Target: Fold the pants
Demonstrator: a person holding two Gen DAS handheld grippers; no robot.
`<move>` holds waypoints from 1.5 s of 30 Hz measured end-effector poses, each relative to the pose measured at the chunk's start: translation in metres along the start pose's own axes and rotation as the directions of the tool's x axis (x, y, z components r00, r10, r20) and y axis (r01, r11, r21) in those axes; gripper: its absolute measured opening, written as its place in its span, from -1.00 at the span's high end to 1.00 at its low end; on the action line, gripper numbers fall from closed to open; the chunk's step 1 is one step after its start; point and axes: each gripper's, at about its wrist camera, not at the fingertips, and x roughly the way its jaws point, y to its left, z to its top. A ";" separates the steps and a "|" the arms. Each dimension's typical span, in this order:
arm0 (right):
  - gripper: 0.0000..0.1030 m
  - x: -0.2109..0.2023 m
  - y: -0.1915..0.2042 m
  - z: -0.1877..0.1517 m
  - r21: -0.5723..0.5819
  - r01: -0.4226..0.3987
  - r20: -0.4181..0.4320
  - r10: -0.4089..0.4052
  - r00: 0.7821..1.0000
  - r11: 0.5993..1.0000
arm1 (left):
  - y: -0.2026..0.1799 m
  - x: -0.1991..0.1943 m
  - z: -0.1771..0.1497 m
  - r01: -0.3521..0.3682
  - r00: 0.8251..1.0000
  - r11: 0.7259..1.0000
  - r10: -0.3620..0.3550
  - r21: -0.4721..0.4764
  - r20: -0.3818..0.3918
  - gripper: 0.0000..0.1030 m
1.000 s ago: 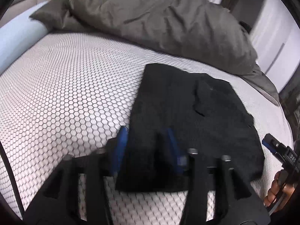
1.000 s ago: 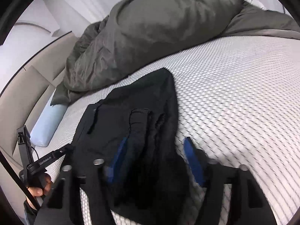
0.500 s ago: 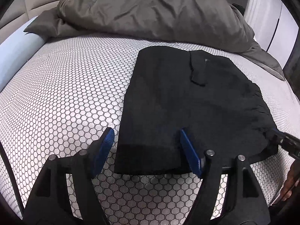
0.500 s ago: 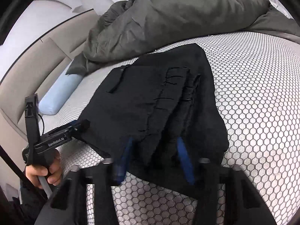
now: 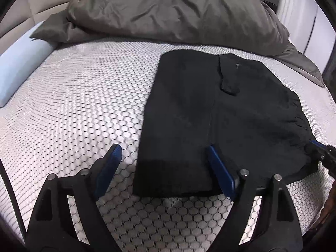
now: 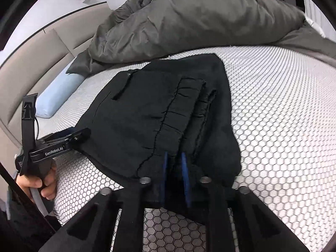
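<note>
Where left tool (image 6: 83, 134) nears pants (image 6: 159, 113): "GenRobot.AI" (white lettering).

The only readable text is "GenRobot.AI", printed in white on the black side bar of the left gripper (image 6: 69, 135), which shows in the right wrist view just left of the black pants (image 6: 159, 109). Nothing else is legible.

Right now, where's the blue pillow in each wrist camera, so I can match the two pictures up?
Left wrist view: the blue pillow lies at the far left edge, left of the black pants.
Right wrist view: the pillow sits left of centre, beyond the left gripper.
Shared landmark: the grey duvet, heaped across the top in both, its corner beside the pillow.
</note>
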 end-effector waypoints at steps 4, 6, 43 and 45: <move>-0.31 -0.024 0.004 -0.002 -0.007 0.007 0.067 -0.007 0.998 1.000 | -0.008 -0.051 -0.006 0.056 0.986 0.998 -0.062 0.041 0.153 -0.63; -0.53 -0.041 0.008 -0.004 -0.028 0.024 0.112 -0.020 0.994 0.999 | -0.011 -0.071 -0.014 0.103 0.973 0.993 -0.114 0.065 0.200 -0.68; -1.00 -0.128 0.045 -0.074 -0.124 0.033 0.452 0.026 0.891 0.992 | -0.037 -0.119 -0.067 0.177 0.901 0.969 -0.231 0.174 0.368 -0.99; -1.00 -0.128 0.047 -0.075 -0.130 0.036 0.452 0.026 0.892 0.991 | -0.037 -0.118 -0.068 0.175 0.902 0.969 -0.228 0.173 0.367 -0.99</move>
